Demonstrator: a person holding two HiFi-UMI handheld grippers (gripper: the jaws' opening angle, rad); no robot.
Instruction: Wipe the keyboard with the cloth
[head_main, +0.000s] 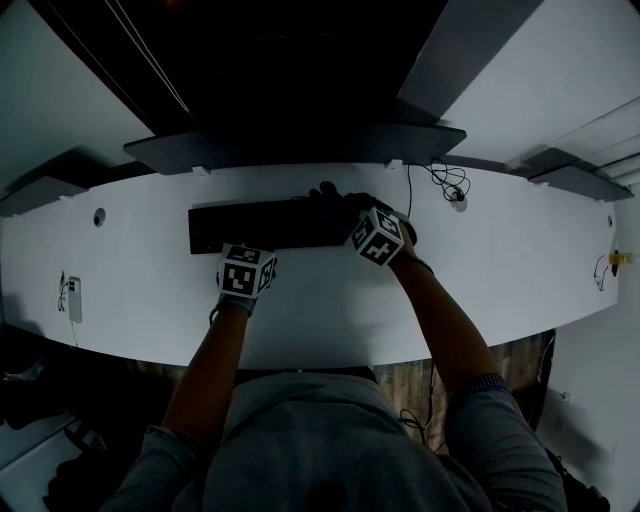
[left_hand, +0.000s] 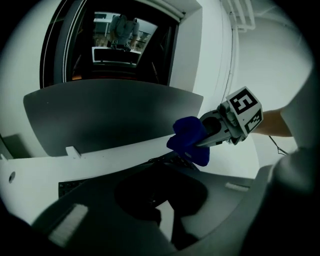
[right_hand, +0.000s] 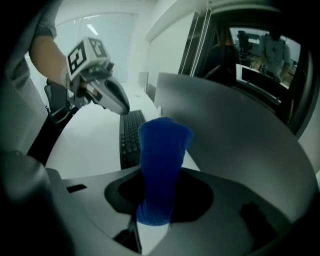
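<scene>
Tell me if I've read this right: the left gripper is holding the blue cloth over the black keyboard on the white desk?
Not quite: it is the right gripper that holds the blue cloth, clamped between its jaws, as the right gripper view shows. The left gripper holds nothing. The rest stands: the cloth is over the black keyboard on the white desk.

A grey curved panel (head_main: 300, 148) and black cable (head_main: 447, 184) sit on the white desk (head_main: 150, 310).
</scene>
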